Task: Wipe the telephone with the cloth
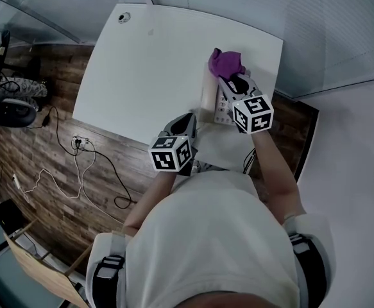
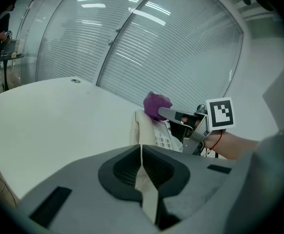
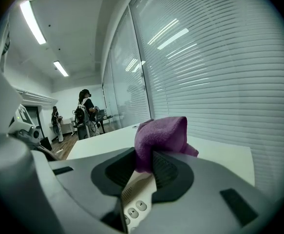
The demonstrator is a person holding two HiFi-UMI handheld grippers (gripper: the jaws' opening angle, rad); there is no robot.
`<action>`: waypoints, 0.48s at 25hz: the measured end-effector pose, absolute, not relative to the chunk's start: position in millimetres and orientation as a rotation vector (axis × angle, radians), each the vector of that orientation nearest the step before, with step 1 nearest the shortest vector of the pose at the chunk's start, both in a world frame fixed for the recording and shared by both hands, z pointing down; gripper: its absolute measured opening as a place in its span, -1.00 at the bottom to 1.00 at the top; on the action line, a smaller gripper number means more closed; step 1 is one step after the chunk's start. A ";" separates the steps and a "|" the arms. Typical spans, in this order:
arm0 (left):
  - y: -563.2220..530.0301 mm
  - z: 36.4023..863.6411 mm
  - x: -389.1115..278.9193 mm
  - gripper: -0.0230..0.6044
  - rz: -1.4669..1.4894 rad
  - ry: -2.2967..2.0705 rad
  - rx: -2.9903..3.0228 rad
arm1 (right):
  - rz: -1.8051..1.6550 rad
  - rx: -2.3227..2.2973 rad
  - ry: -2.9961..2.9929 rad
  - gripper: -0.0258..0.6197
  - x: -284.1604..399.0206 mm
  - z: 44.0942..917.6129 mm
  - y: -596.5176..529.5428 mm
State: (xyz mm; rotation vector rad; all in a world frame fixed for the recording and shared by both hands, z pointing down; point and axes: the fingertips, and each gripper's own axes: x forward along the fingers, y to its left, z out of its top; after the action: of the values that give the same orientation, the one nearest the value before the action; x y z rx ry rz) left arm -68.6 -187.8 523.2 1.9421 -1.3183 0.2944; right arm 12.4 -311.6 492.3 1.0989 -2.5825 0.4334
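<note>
Clamping the soft purple cloth [image 3: 161, 135] mid-bunch with your right gripper [image 3: 142, 172] works; left gripper [image 2: 142, 174] sits clenched empty, so brace the probably light, slide-prone beige plastic telephone [image 2: 151, 133].

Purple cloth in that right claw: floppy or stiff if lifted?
Probably floppy: the purple cloth bunches and folds where the right gripper pinches it. Likely light for its bulk, being loosely wadded. Its fuzzy surface should not slip easily.

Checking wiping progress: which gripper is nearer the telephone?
Right. The right gripper holds the purple cloth directly over the telephone, at its far end. The left gripper, shut and empty, hangs at the table's near edge, short of it.
</note>
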 end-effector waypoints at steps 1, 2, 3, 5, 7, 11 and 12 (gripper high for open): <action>-187.9 525.1 -68.0 -0.83 0.298 -1.315 1.939 | 0.435 1.091 -2.578 -0.60 11.4 495.4 -312.7; -188.2 526.8 -67.6 -0.83 0.301 -1.313 1.937 | 0.437 1.085 -2.576 -0.60 10.3 498.1 -313.8; -188.6 528.3 -67.6 -0.83 0.303 -1.311 1.934 | 0.442 1.081 -2.575 -0.60 9.2 500.3 -315.0; -190.1 531.2 -67.9 -0.83 0.304 -1.309 1.928 | 0.456 1.076 -2.575 -0.60 7.1 504.1 -317.4; -192.2 533.4 -68.3 -0.83 0.306 -1.308 1.923 | 0.470 1.070 -2.574 -0.60 4.9 507.7 -319.4; -193.9 537.6 -67.2 -0.83 0.316 -1.300 1.922 | 0.487 1.065 -2.568 -0.60 3.4 514.1 -320.3; -194.0 539.0 -66.7 -0.83 0.320 -1.298 1.921 | 0.494 1.063 -2.568 -0.60 3.3 515.6 -320.3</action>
State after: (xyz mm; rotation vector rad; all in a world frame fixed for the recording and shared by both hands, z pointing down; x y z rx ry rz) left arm -66.7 -194.0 539.0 1.9212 -1.2983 0.3199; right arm 3.3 -320.3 515.6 1.0627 -2.5684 0.4936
